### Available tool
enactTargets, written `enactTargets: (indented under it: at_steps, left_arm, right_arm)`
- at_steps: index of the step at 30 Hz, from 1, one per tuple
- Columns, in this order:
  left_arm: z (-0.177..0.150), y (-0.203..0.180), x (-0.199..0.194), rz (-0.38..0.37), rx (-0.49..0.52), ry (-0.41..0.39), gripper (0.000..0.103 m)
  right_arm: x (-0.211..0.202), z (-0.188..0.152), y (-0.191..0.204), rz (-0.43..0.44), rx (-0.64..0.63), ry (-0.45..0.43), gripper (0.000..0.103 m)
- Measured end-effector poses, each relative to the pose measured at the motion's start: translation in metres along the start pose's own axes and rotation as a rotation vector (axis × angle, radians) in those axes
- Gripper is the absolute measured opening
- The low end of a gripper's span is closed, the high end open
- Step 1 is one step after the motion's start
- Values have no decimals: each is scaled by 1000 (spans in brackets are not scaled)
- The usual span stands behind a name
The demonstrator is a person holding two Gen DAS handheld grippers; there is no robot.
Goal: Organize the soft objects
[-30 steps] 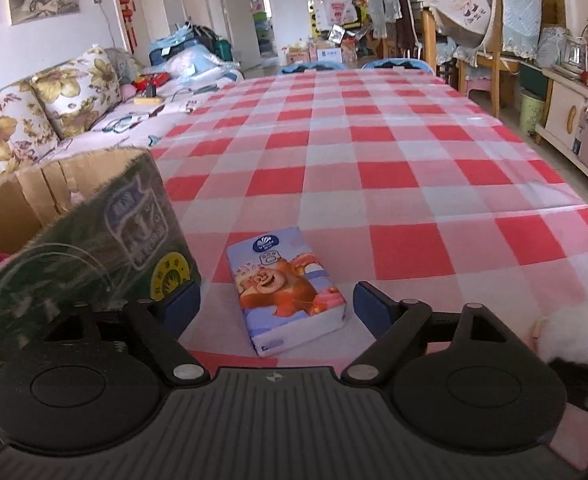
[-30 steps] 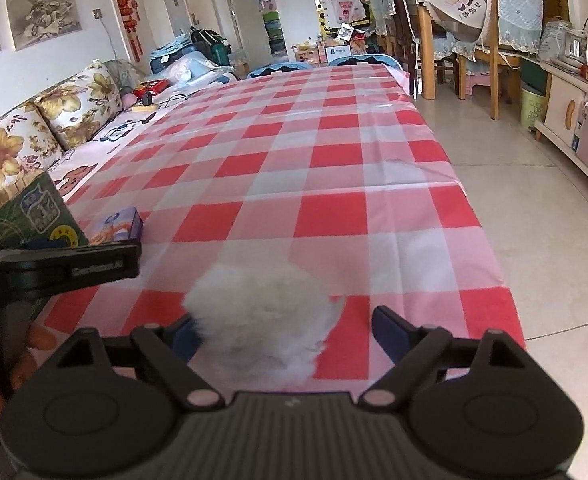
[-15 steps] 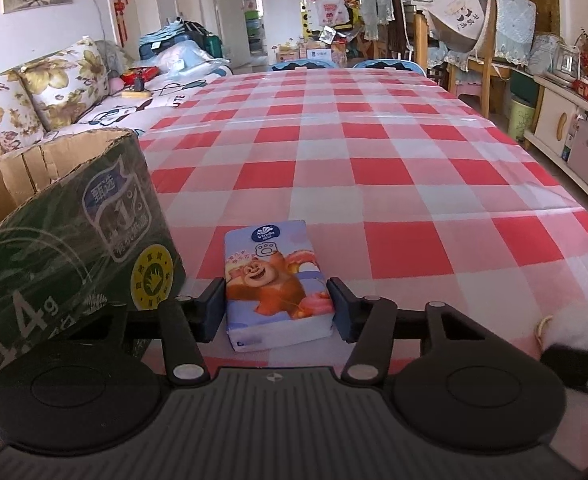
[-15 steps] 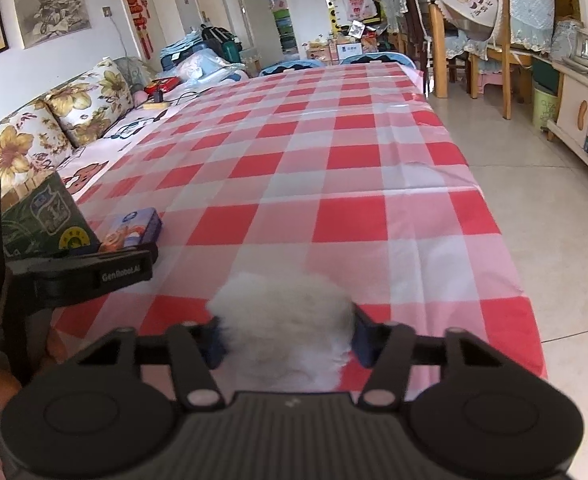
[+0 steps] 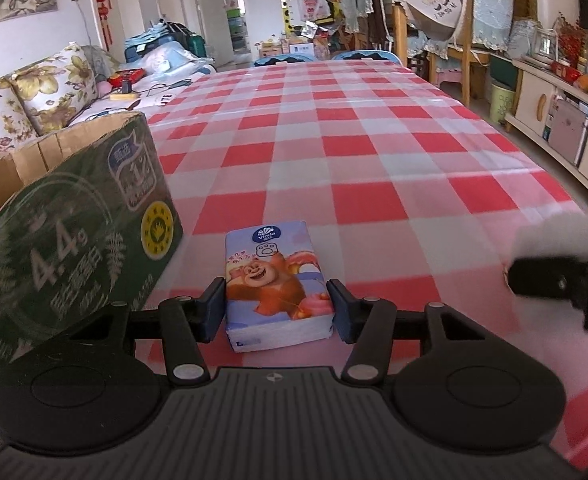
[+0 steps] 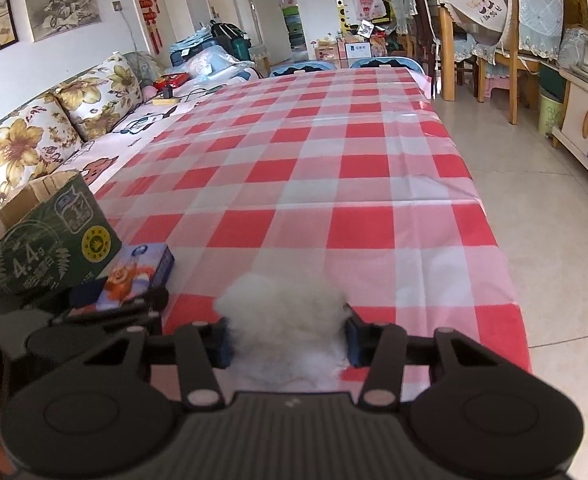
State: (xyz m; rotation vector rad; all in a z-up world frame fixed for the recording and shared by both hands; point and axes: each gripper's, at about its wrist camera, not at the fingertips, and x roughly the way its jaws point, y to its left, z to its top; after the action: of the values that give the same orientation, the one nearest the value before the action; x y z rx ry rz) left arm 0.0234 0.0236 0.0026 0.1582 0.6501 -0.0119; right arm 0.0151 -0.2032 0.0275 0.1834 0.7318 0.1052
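Observation:
A blue tissue pack with a cartoon bear [image 5: 273,280] lies on the red-checked tablecloth [image 5: 354,152]. My left gripper [image 5: 277,314] is shut on its near end, pads against both sides. The pack also shows in the right wrist view [image 6: 137,276]. A white fluffy soft toy [image 6: 283,312] sits between the pads of my right gripper [image 6: 287,342], which is shut on it. In the left wrist view the right gripper [image 5: 562,280] and the white toy [image 5: 550,240] show blurred at the right edge.
An open green cardboard box [image 5: 73,232] stands just left of the tissue pack, also seen in the right wrist view [image 6: 49,240]. A floral sofa [image 5: 33,96] lies beyond it. The table's right edge [image 6: 494,232] drops to a tiled floor. Chairs and a cabinet stand at the right.
Both grippers went from open to shut, the left on the tissue pack and the right on the white toy. Both views now sit higher than before.

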Motion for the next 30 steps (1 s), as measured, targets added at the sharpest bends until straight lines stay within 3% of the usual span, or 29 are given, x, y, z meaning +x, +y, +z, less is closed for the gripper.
enactTargets:
  at_steps: [18, 30]
  left_arm:
    - [-36, -4, -49, -73, 57, 3, 66]
    - [-32, 11, -81, -124, 53, -50, 66]
  right_arm:
    - [-46, -8, 13, 9, 63, 2, 49]
    - [-87, -17, 22, -2, 104, -51, 49]
